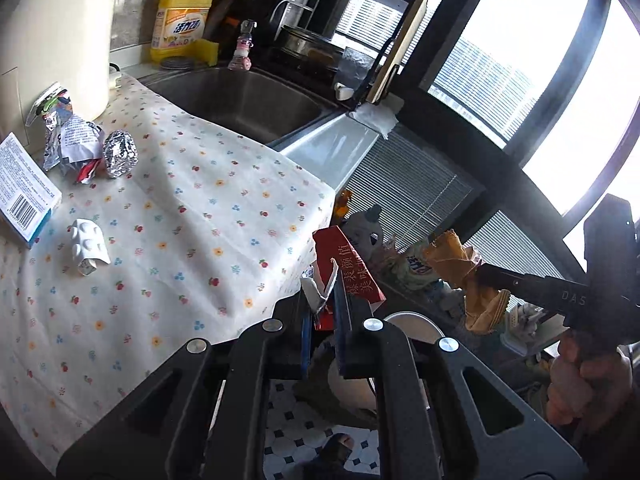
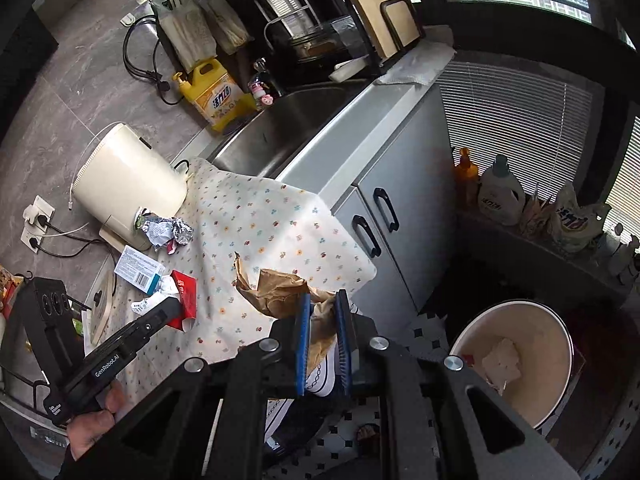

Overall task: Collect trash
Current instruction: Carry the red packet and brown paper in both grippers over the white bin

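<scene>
My left gripper [image 1: 324, 300] is shut on a red printed packet [image 1: 348, 268], held past the edge of the flowered tablecloth [image 1: 192, 208]. My right gripper [image 2: 324, 312] is shut on a crumpled brown paper bag [image 2: 276, 288]; its blue pads clamp the bag's end. Each gripper shows in the other's view: the right gripper [image 1: 484, 272] with the brown paper [image 1: 460, 264], the left gripper [image 2: 176, 304] with the red packet [image 2: 186, 296]. A white bin [image 2: 516, 356] stands on the floor, with paper scraps inside. A foil ball [image 1: 120, 154], a crumpled wrapper [image 1: 72, 140], a blister pack [image 1: 88, 246] and a blue-white box [image 1: 24, 192] lie on the cloth.
A steel sink [image 1: 248, 96] sits behind the cloth, with a yellow detergent bottle [image 1: 182, 20] beside it. A cream appliance [image 2: 128, 184] stands at the cloth's back corner. Grey cabinet doors [image 2: 384, 216] face the tiled floor [image 2: 340, 440]. Bottles [image 2: 500, 192] line the window ledge.
</scene>
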`<state>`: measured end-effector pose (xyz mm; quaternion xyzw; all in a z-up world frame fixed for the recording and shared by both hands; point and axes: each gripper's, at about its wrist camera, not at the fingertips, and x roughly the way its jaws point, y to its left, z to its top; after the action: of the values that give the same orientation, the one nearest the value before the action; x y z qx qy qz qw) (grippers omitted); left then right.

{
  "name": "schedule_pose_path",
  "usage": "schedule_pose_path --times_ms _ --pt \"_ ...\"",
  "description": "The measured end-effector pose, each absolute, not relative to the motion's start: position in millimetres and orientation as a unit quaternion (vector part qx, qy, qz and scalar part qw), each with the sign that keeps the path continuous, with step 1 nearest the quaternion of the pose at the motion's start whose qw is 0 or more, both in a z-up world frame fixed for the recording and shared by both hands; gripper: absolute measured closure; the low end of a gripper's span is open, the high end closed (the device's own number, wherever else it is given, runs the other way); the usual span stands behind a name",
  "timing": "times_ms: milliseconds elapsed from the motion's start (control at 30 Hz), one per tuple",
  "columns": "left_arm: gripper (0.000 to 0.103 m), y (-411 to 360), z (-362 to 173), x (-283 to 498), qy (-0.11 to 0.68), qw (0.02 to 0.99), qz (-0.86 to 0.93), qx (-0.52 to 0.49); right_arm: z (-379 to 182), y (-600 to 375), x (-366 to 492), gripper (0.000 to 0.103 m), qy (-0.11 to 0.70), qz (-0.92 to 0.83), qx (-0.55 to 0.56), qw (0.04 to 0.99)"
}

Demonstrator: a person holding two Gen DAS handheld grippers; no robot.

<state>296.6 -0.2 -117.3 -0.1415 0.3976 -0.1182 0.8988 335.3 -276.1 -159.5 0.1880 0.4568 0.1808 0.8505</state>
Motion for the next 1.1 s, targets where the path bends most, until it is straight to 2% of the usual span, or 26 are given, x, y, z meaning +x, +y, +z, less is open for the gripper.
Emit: schedule_pose_path --times_ms 367,467,533,567,600,1100 --pt "0.093 -99.1 -126.4 314.5 0.420 0.885 -0.168 -0.111 -197.1 -375.0 320.6 0.088 0.476 0.098 0.209 0.848" --pt "0.093 -120.0 -131.0 316.8 0.427 0.881 -0.174 -0.106 -209.1 -394.9 318.8 0.082 0.486 0.082 0.211 0.844" --pt "0.093 -132.3 -134.8 317.5 0.431 0.879 -0.176 -0.104 -216.4 -406.7 318.1 0.072 0.492 0.079 0.212 0.840" --pt "0.093 -138.4 -137.2 318.3 0.433 0.878 -0.176 -0.104 -219.0 -412.0 317.3 0.062 0.493 0.079 0.215 0.839" --pt "0.093 -144.4 -139.7 318.7 0.436 0.877 -0.176 -0.104 -220.7 -417.7 315.9 0.058 0.492 0.078 0.215 0.840" --pt "0.093 -237.8 -185.0 321.5 0.470 0.851 -0.204 -0.114 -238.9 -504.0 301.9 0.050 0.505 0.052 0.192 0.840"
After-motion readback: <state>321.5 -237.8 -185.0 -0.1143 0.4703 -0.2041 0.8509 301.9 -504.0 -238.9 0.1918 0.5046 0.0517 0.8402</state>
